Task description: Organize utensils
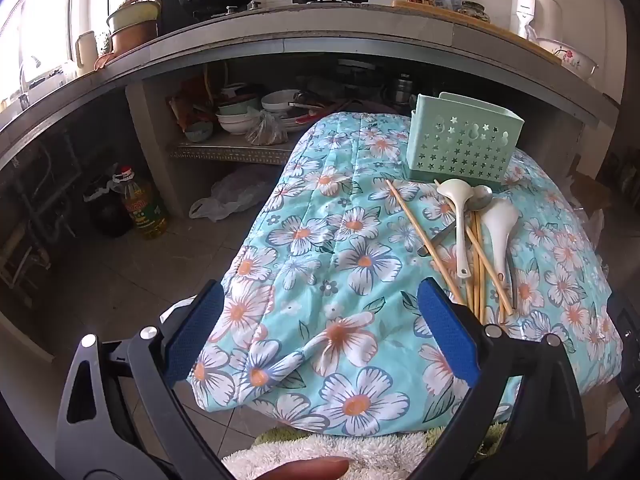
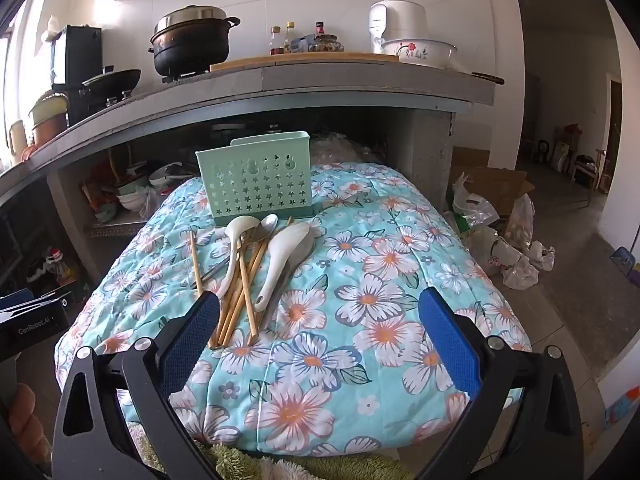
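Observation:
A mint green utensil holder [image 1: 464, 144] [image 2: 256, 178] with star cut-outs stands upright at the far end of a floral quilt [image 1: 340, 240] [image 2: 360, 280]. In front of it lies a pile of utensils: two white ladle spoons [image 1: 456, 216] [image 2: 280, 252], a metal spoon [image 1: 482, 196] [image 2: 268, 222] and several wooden chopsticks [image 1: 424, 240] [image 2: 244, 292]. My left gripper [image 1: 320, 316] is open and empty, above the quilt to the left of the pile. My right gripper [image 2: 320, 328] is open and empty, near the pile's front end.
Behind the quilt a concrete counter [image 2: 280, 80] carries pots, bottles and a bowl. Bowls are stacked on the shelf [image 1: 248, 120] below. An oil bottle [image 1: 140, 208] stands on the floor at left. Plastic bags and a cardboard box [image 2: 500, 216] lie at right.

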The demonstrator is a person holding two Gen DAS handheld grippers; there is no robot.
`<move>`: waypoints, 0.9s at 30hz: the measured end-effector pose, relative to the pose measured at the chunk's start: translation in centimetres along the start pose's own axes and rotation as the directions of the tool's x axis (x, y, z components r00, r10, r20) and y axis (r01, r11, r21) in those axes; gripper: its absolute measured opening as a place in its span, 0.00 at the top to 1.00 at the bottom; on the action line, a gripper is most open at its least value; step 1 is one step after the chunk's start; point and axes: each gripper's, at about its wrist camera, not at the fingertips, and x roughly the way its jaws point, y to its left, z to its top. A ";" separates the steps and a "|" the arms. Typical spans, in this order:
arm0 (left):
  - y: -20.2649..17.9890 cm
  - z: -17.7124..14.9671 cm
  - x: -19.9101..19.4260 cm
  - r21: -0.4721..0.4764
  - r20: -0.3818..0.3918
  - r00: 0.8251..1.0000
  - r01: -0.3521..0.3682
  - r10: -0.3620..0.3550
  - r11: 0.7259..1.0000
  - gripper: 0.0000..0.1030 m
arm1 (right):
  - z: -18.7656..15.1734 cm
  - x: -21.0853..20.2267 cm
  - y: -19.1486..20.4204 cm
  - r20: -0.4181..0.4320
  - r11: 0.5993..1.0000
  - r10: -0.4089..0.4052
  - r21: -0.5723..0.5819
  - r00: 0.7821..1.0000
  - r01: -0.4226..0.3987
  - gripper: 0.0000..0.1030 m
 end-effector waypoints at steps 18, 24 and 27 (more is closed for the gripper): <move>-0.1 -0.2 0.3 0.001 -0.014 1.000 0.005 -0.005 1.000 0.09 | -0.2 0.4 0.2 -0.007 1.000 0.003 -0.002 1.000 -0.003 0.06; -0.3 -0.4 0.5 0.001 -0.016 1.000 0.006 -0.006 1.000 0.09 | 0.0 0.3 0.2 -0.009 1.000 0.004 -0.002 1.000 -0.004 0.06; -0.6 -0.6 0.7 0.004 -0.020 1.000 0.006 -0.006 1.000 0.09 | -0.2 0.3 0.3 -0.009 1.000 0.004 -0.002 1.000 -0.004 0.06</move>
